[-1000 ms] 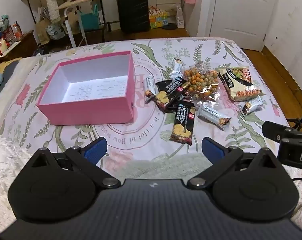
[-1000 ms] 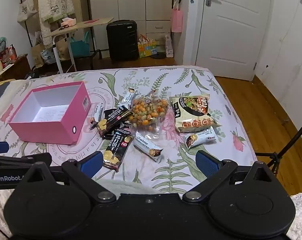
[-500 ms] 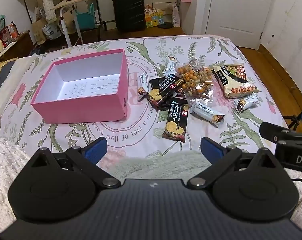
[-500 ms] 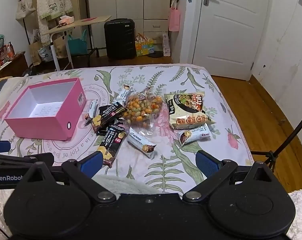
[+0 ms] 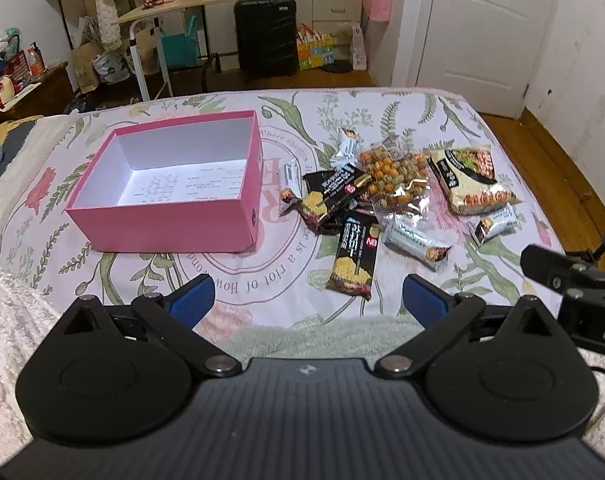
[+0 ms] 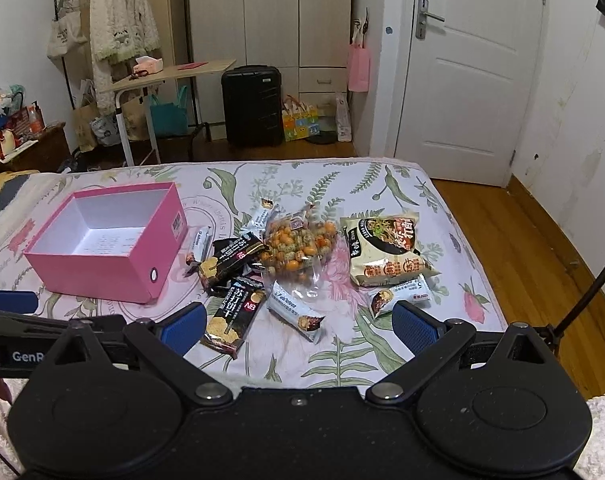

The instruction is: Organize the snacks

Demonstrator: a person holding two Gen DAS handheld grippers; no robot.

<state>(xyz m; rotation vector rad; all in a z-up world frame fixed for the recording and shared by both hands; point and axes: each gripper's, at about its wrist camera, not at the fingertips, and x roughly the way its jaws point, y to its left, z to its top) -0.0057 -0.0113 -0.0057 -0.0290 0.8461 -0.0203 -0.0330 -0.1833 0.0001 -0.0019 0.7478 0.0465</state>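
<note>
My left gripper and right gripper gape wide, holding nothing. The black cracker pack, glossy with yellow crackers printed, lies flat on the bed beside the pink box, long axis pointing away from me.

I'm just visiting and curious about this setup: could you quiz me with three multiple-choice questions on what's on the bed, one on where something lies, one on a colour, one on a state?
1. Where does the snack pile lie relative to the box, in the left gripper's view?
A. Inside it
B. To its right on the bedspread
C. On the floor

2. What colour is the box outside?
A. Pink
B. Green
C. Black

3. How do the left gripper and right gripper stand?
A. Both shut on snacks
B. One holds the box
C. Both open, holding nothing

Answers: 1 B, the packets lie beside the box's right wall. 2 A, its outer walls are pink, its inside white. 3 C, the blue fingertips stand wide apart with nothing between them.
</note>
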